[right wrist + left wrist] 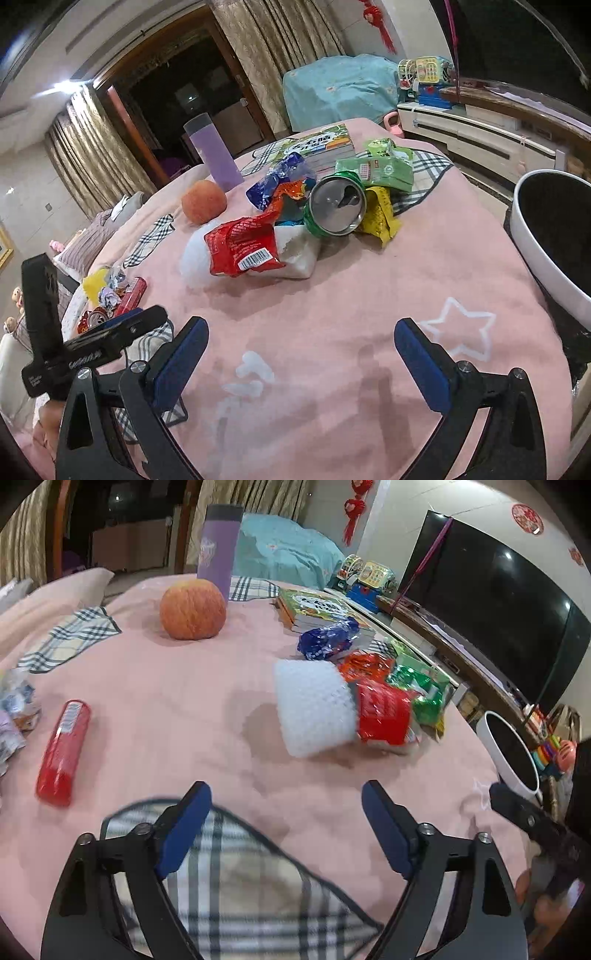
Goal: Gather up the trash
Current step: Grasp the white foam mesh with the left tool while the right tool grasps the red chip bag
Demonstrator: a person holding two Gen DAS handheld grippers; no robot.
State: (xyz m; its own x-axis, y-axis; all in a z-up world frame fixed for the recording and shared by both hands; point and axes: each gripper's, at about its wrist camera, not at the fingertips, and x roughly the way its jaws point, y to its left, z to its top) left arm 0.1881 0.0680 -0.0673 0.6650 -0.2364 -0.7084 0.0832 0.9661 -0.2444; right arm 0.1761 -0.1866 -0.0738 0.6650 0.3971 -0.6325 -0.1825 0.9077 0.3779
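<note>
Covering the bed (332, 295) is a soft pink fleece blanket printed with a white star outline. Trash sits heaped near its middle: a knobbly white foam net (314, 709), a glossy red wrapper (240, 247) with a barcode, a dented green can (334, 206) showing its silver top, crinkled blue (327, 638) and yellow foil (380, 214). Further back rest a round orange fruit (192, 610) and a smooth purple bottle (218, 546). The left gripper (286, 797) and right gripper (301, 334) both hover with jaws apart, nothing between them. A white bin (535, 251) is cut off at the right edge.
</note>
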